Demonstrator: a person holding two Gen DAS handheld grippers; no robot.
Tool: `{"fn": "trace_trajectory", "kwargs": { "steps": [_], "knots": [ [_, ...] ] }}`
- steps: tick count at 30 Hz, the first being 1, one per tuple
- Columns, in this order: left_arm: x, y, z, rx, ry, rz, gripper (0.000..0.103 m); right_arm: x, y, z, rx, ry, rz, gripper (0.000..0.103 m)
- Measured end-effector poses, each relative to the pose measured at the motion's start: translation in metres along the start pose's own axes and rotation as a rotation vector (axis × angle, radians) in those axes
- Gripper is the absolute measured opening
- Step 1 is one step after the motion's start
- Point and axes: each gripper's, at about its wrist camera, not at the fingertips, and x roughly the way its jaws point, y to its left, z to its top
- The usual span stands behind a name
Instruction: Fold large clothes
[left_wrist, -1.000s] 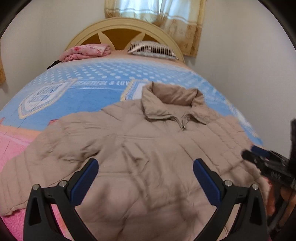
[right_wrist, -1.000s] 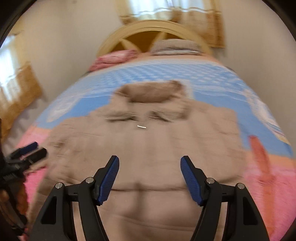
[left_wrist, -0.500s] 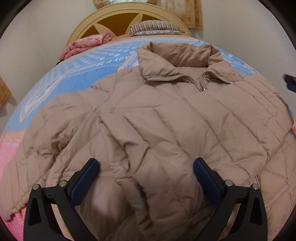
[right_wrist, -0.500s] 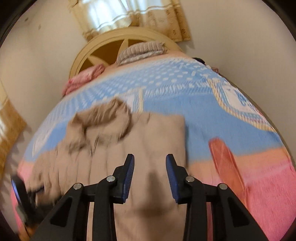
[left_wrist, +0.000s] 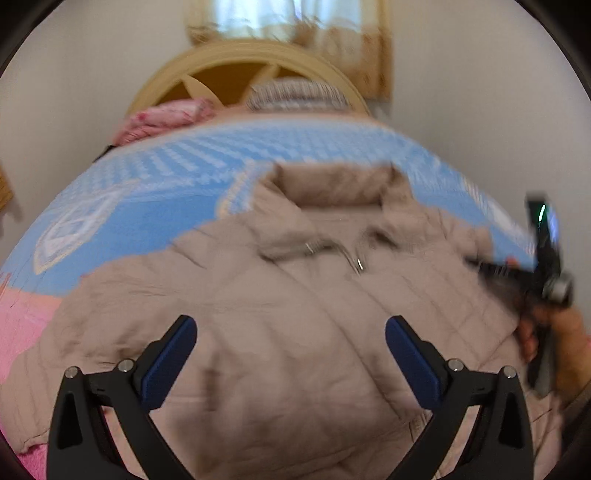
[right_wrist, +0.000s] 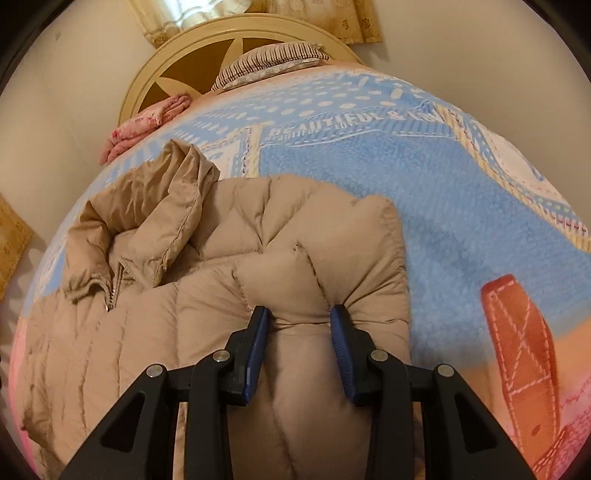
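Note:
A beige quilted jacket (left_wrist: 288, 332) lies front up on the bed, collar toward the headboard, zip closed. My left gripper (left_wrist: 291, 350) hovers open above the jacket's middle with nothing between its blue pads. In the right wrist view my right gripper (right_wrist: 301, 325) is shut on a puffy fold of the jacket (right_wrist: 303, 258) at its shoulder and sleeve, beside the collar (right_wrist: 159, 218). The left wrist view also catches the right gripper (left_wrist: 517, 273), held by a hand (left_wrist: 569, 347), at the jacket's right edge.
The bed carries a blue and pink blanket (right_wrist: 424, 177). A folded pink cloth (left_wrist: 162, 122) and a striped pillow (left_wrist: 295, 96) lie by the wooden headboard (right_wrist: 184, 48). A curtained window is behind it, and walls close in on both sides.
My right gripper moved to the jacket's right shoulder, narrowed its jaws, and now pinches a fold of it. My left gripper drew back from the jacket, still open.

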Motion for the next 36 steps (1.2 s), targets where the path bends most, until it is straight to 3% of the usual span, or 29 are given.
{"fn": "trace_trajectory", "kwargs": {
  "steps": [3,6,10,15,20,22,26,30,33,36],
  "knots": [
    [0.039,-0.004,-0.017,0.048,0.074,0.075,0.103,-0.023,-0.007,0.003,0.038,-0.023,0.027,0.036],
    [0.045,0.004,-0.025,0.007,0.066,0.038,0.103,-0.06,-0.008,-0.003,0.058,-0.044,0.042,0.042],
    [0.045,0.003,-0.027,0.011,0.065,0.037,0.103,-0.083,0.006,-0.026,-0.027,-0.036,0.052,0.042],
    [0.046,0.006,-0.03,-0.004,0.065,0.021,0.103,-0.049,-0.003,-0.054,-0.032,0.067,0.014,0.041],
    [0.053,0.007,-0.03,-0.007,0.073,0.018,0.103,-0.045,0.002,-0.063,-0.085,0.051,-0.025,0.041],
    [0.053,0.008,-0.031,-0.01,0.071,0.018,0.103,-0.053,0.003,-0.055,-0.096,0.054,-0.034,0.041],
    [0.053,0.008,-0.031,-0.019,0.066,0.016,0.103,-0.077,0.009,-0.026,-0.094,-0.104,-0.112,0.041],
    [0.053,0.011,-0.032,-0.029,0.067,0.004,0.103,-0.039,0.01,0.008,-0.082,-0.071,-0.177,0.041],
    [0.054,0.012,-0.032,-0.036,0.071,-0.004,0.103,0.004,-0.004,0.014,-0.029,0.035,-0.152,0.041],
    [0.055,0.011,-0.032,-0.036,0.071,-0.004,0.103,0.011,-0.003,0.011,-0.07,0.014,-0.168,0.042]
  ]
}}
